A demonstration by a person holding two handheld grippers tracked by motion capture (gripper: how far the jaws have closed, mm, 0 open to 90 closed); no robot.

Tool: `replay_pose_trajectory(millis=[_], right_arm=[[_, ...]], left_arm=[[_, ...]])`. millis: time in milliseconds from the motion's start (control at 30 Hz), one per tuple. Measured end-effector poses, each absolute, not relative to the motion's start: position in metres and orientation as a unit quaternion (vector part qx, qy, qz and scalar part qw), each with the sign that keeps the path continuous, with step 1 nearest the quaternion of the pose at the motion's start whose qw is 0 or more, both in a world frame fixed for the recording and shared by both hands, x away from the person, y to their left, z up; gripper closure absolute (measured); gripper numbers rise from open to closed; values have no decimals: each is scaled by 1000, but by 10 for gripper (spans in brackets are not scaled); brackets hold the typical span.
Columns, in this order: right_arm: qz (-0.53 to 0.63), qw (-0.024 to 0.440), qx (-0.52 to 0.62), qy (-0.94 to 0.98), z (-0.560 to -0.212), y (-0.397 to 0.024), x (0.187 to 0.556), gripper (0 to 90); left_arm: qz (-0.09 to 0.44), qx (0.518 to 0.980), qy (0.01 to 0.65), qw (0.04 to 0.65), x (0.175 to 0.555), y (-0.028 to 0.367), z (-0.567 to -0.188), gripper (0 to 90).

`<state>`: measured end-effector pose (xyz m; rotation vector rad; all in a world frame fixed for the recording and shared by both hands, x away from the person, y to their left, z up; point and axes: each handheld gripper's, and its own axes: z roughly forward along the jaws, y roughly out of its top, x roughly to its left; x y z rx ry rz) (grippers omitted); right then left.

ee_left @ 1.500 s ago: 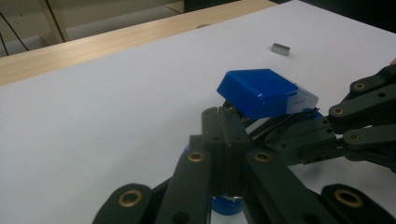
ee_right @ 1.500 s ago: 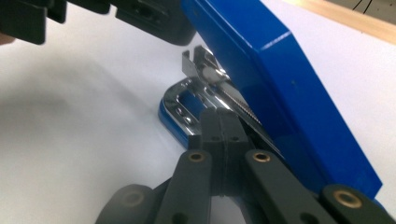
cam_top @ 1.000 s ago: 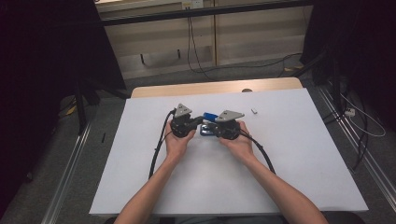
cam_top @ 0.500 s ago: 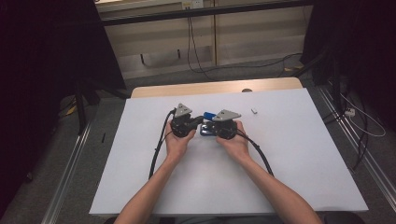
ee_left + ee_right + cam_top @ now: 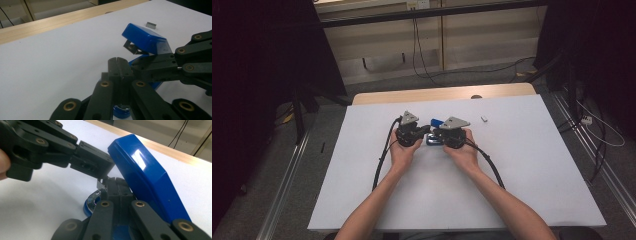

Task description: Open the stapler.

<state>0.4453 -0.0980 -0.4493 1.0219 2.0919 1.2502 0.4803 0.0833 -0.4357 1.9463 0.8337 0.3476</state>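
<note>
My forearms rise from the bottom of the high view and draw together at mid-frame, each hand wrapped round its tool, the two tips facing each other. The left tool and right tool both have their jaws pressed together with nothing gripped, tips against the blue stapler. The stapler sits between them at the counter's centre, lid tilted up, with a small staple strip lying up and right of it.

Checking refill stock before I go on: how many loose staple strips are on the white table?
1. A small staple strip lies on the white table, up and to the right of the open blue stapler in the high view. Others may be hidden behind the hands.
</note>
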Motion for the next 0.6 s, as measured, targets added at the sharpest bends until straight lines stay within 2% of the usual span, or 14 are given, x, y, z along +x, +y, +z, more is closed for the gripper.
replay_pose_trajectory(millis=[600], right_arm=[[460, 252, 379, 762, -448, -98, 445, 900]], left_arm=[[145, 811, 326, 463, 480, 79, -441, 900]])
